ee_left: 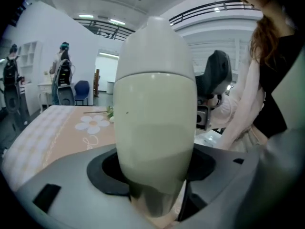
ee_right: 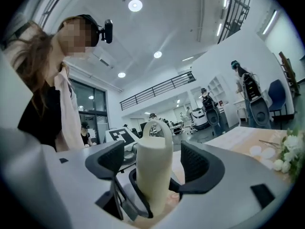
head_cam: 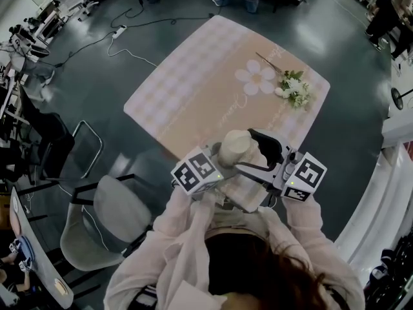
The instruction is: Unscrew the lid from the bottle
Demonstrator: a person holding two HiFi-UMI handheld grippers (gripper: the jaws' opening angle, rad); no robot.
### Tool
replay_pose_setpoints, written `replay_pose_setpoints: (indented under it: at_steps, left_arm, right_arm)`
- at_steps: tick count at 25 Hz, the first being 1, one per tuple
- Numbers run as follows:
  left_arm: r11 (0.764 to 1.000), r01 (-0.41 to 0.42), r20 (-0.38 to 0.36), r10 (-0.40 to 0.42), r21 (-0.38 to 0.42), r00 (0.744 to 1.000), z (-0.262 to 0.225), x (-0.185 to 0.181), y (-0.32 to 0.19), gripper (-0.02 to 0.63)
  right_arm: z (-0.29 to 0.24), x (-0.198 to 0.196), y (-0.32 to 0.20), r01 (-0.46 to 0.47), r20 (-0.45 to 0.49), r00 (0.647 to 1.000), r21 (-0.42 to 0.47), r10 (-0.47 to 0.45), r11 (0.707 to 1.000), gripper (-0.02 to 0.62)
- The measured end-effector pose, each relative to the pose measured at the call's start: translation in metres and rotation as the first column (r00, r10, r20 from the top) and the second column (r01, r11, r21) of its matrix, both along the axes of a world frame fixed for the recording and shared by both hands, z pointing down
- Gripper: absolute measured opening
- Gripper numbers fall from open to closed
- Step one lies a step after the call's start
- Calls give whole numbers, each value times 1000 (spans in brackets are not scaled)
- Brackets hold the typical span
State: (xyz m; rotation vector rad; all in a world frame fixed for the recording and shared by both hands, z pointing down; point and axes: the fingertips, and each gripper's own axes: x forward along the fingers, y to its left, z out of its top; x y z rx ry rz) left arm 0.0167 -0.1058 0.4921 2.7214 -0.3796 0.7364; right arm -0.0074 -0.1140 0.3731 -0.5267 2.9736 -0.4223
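The left gripper (ee_left: 152,175) clamps the bottle (ee_left: 155,128) low, over the table (head_cam: 193,76) edge; the right gripper (ee_right: 153,162) stands spread around the lid (ee_right: 153,144), not touching. I would close it squarely before twisting.

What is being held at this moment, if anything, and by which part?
The left gripper holds the bottle by its lower body, below the lid. The right gripper has its jaws apart on either side of the bottle, not touching it.
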Motion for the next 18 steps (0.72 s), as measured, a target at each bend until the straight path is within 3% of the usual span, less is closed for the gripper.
replay_pose_setpoints:
  at_steps: [5,11,14,18]
  left_arm:
    - [991,120,34,-122,60,992,4,4,-9,317]
    - [994,93,57,-96,54,994,11,12,2,318]
    - [997,75,53,-76,30,996,12,12,5,316]
    - [1000,1,22,-1,7,1000,5,15,14,317]
  right_arm:
    - [13,2,-5,-168,-11,986,-54,167,984,364]
    - [16,-2,-9,-236,-76,969,5,235,972,331]
    - [14,-1,-9,-221,-66,973,18,221,975,310]
    - [7,-1,-3,-119,-12,993,25,119,993,307]
